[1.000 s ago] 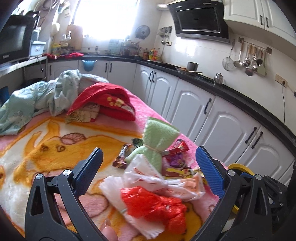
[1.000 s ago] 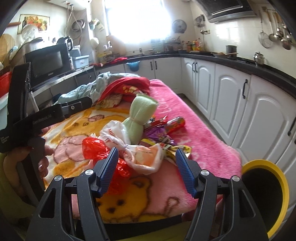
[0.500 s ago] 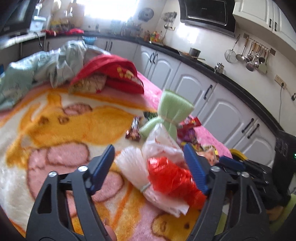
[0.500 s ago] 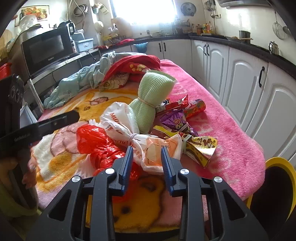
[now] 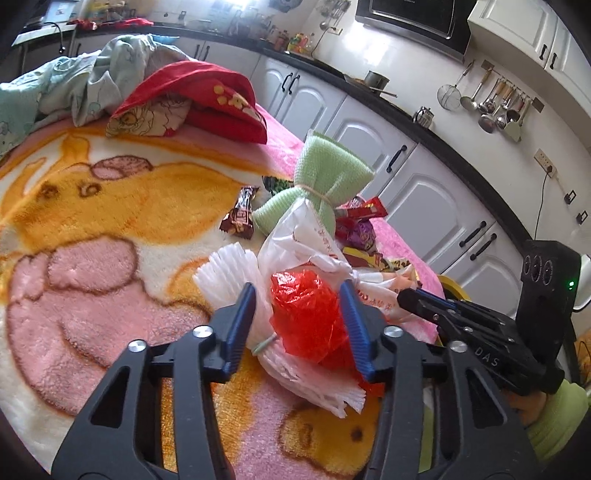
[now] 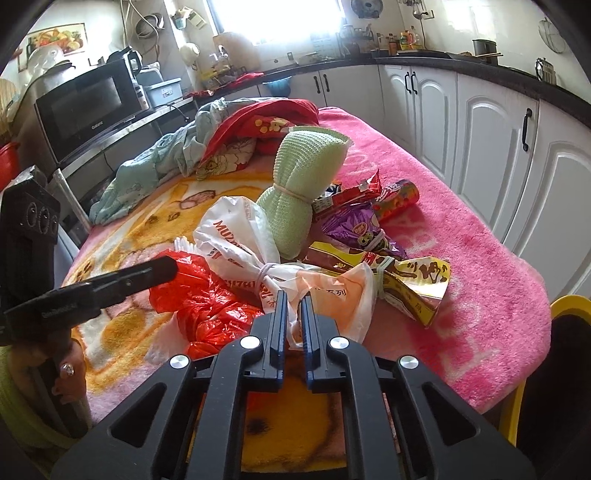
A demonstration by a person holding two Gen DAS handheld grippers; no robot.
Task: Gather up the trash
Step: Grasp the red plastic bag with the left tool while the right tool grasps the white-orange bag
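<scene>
Both tools narrowed since earlier: left tool (image 5: 297, 317) straddling red bag (image 5: 308, 317), right tool (image 6: 293, 314) pinching white bag (image 6: 295, 286).

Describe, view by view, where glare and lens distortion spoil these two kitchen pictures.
Left wrist view: the black countertop bows into a curve, corners go dark. Right wrist view: the window is blown out white, cabinet doors lean, and the microwave side sits dimmer.

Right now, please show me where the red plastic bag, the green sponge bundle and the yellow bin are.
red plastic bag (image 5: 308, 314), left wrist view, crumpled middle.
green sponge bundle (image 6: 306, 162), right wrist view, upper half.
yellow bin (image 6: 569, 303), right wrist view, rim.
</scene>
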